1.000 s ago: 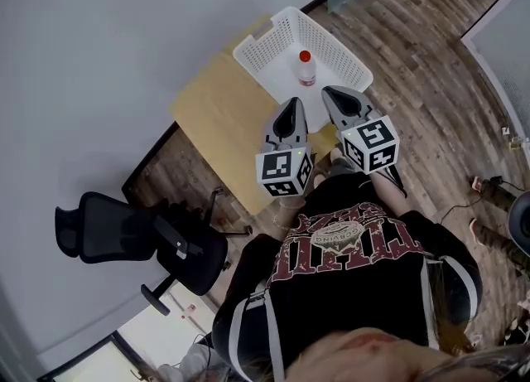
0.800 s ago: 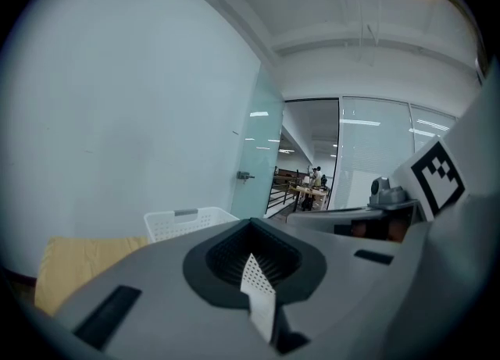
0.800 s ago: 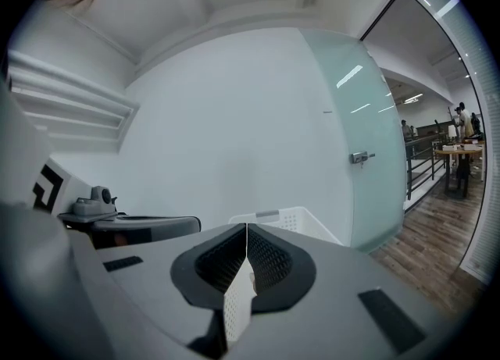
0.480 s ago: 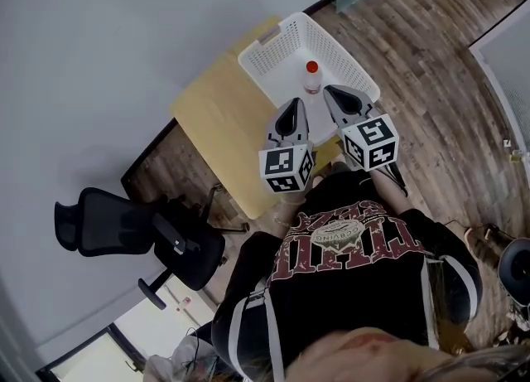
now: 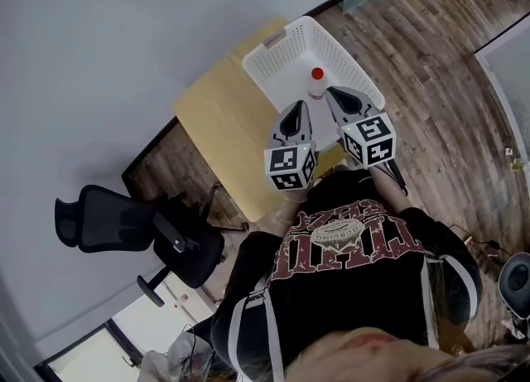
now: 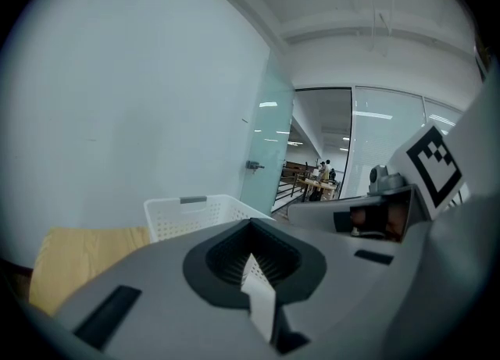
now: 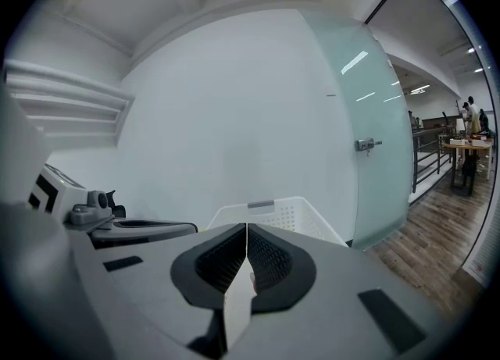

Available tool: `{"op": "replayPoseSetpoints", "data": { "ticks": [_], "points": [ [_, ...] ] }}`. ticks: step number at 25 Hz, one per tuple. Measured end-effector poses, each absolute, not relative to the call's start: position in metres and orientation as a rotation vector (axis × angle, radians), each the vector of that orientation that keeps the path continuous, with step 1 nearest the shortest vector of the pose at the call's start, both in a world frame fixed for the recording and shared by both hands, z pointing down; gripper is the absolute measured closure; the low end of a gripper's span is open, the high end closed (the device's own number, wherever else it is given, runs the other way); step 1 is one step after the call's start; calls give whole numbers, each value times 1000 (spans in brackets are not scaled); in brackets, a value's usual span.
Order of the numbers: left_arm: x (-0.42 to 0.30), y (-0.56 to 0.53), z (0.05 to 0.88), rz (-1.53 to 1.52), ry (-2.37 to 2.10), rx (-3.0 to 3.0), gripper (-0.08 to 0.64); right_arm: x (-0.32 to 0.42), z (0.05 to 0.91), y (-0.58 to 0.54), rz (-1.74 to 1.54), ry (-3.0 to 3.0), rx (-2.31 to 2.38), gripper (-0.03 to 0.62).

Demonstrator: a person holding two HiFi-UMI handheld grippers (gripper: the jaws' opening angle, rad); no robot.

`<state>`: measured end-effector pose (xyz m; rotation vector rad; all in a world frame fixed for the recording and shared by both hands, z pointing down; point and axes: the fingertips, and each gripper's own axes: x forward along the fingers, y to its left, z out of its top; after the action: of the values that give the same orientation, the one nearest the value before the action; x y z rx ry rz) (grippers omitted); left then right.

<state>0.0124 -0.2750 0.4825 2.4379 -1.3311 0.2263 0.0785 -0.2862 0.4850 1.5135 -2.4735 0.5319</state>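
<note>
Our left claw point(image 5: 292, 111) and right claw point(image 5: 336, 94) neared the white basket point(image 5: 281, 59). Both are closed, empty, near its red-capped bottle point(image 5: 315, 82).

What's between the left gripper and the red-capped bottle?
Head view: only the white basket, its near wall and perforated floor, lies between the left gripper and the bottle; nothing else.

The left gripper point(image 5: 296, 107) and right gripper point(image 5: 332, 91) have edged forward toward the white basket point(image 5: 274, 40). In the head view, the right gripper's tip now lies just beside the red-capped bottle point(image 5: 315, 82), where a gap showed before. In both gripper views the basket has grown larger beyond the jaws.
</note>
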Motion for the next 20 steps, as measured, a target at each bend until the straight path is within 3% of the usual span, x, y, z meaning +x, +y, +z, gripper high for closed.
{"op": "replayPoseSetpoints", "data": {
  "ticks": [20],
  "points": [
    [8, -298, 512, 245, -1353, 2324, 512, 86, 523, -334, 568, -2388, 1434, 568]
  ]
}}
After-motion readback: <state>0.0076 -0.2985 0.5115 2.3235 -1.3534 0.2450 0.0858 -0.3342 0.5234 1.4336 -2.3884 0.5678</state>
